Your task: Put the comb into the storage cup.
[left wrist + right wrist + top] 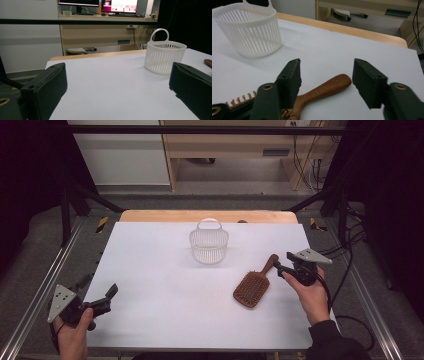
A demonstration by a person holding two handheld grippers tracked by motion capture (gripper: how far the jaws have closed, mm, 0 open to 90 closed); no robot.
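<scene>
While the hairbrush lies at the lower right of the table, outside the basket at upper centre, we bracket its handle with our right gripper, jaws apart and ungripped, our left gripper waiting open.

Lab: monitors, framed test table

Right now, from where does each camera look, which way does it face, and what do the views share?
High view: above the person's side, facing forward and down on the table; both hands show, left gripper, right gripper.
Left gripper view: low over the table, between its open jaws, toward the white basket.
Right gripper view: over the hairbrush handle, its jaws apart.
Shared: the basket.
</scene>
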